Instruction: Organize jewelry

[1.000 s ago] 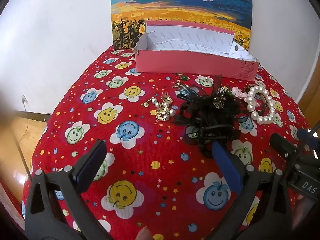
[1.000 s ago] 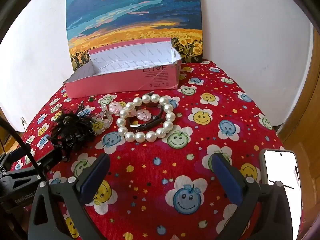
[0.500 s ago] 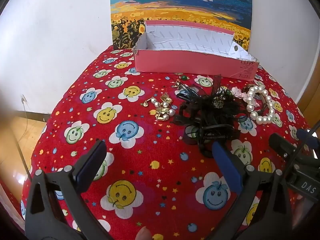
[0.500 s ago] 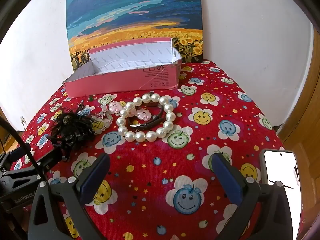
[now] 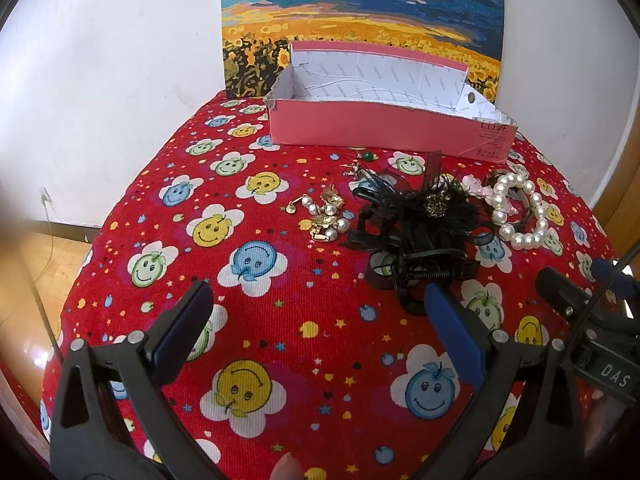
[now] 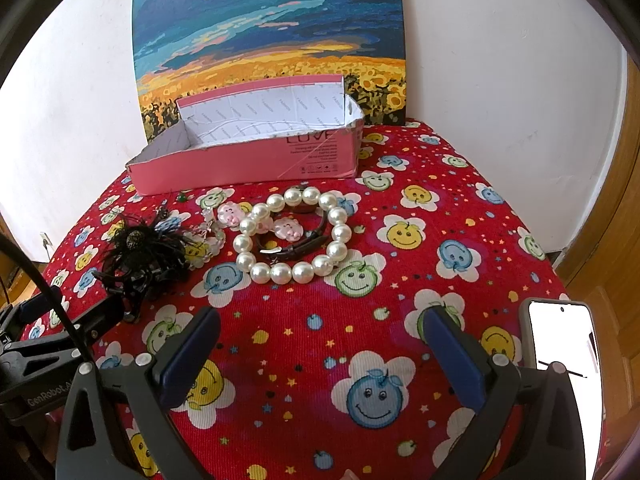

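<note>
Pearl bracelet (image 6: 294, 236) ahead of the wide-open right tool (image 6: 320, 336), well apart.

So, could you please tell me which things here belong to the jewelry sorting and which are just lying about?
Job:
- open pink cardboard box
- white pearl bead bracelet
- black feathered hair clip
- gold and pearl earrings
- dark leather strap bracelet

Lying about:
- white-screened smartphone
- sunflower field painting
</note>
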`<state>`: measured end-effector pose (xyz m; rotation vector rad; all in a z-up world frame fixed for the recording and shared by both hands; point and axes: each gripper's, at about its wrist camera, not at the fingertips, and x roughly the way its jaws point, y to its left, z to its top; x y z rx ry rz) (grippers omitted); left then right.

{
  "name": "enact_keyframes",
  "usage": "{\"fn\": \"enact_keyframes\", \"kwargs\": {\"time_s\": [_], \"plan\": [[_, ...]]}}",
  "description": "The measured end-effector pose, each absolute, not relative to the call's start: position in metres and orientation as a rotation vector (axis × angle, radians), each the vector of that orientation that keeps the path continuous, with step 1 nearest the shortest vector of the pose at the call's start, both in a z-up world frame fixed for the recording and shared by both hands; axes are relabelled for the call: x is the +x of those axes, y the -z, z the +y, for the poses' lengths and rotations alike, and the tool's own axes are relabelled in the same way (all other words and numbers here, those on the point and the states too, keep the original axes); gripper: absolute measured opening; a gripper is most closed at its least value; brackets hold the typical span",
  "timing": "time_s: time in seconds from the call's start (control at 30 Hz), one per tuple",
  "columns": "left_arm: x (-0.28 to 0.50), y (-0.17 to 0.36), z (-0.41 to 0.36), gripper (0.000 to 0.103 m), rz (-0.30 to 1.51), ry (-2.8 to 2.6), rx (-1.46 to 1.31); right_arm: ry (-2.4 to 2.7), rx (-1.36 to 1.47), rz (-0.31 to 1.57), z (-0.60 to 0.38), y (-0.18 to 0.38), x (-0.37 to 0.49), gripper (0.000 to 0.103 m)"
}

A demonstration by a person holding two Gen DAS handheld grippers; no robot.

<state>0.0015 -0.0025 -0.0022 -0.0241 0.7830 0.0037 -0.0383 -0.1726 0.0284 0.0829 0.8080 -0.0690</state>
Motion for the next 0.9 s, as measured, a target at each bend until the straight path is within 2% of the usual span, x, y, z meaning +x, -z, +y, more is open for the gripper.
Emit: {"fn": "enact_keyframes", "kwargs": {"time_s": [0.9], "plan": [[-0.0014, -0.0010, -0.0031, 0.099, 0.782, -0.005, -0.031, 0.068, 0.082, 0.807, -0.1728, -0.0291, -0.0389, 0.103]]}}
